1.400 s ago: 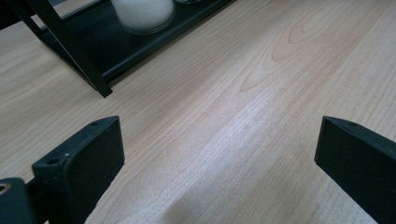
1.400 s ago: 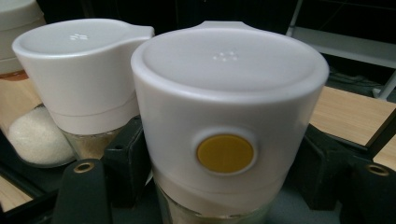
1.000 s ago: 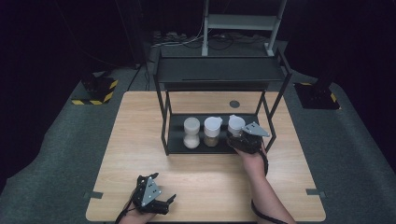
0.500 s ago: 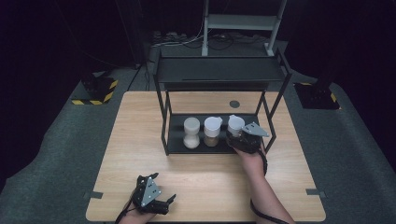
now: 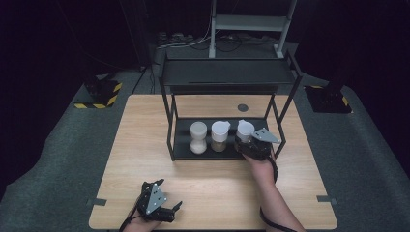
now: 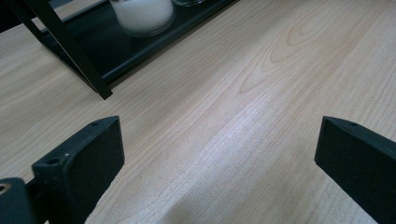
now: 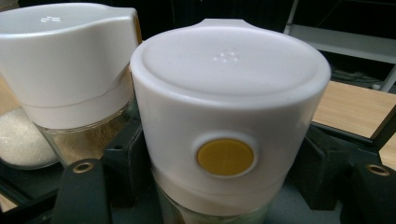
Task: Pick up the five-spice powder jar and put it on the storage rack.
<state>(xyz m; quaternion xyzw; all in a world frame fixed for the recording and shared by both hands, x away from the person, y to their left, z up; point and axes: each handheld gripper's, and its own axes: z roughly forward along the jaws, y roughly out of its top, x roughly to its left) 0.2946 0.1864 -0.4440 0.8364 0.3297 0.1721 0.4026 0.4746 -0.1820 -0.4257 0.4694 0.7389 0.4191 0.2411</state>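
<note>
Rightmost jar (image 5: 244, 130), white-lidded with a yellow round button on the lid front (image 7: 225, 157), standing upright on the lower shelf of the black rack (image 5: 227, 87) at its right end. Right hand-held gripper (image 5: 252, 145) placed around this jar, one black jaw on each side of the glass body below the lid; in the right gripper view both jaws sit close against the jar, though actual contact cannot be told. Middle jar (image 5: 220, 136), white-lidded with tan contents, just beside it to the left; third jar (image 5: 198, 137) with white granular contents at the left of the row, also seen at the top edge of the left gripper view (image 6: 142, 14). Rack set on the far half of the light wooden bench (image 5: 145, 145), its top shelf bare and dark. Left hand-held gripper (image 5: 164, 205) low over the near left part of the bench, well apart from the rack, jaws spread wide with nothing between them but bare wood grain. Right forearm (image 5: 273, 198) entering from the bottom edge.
</note>
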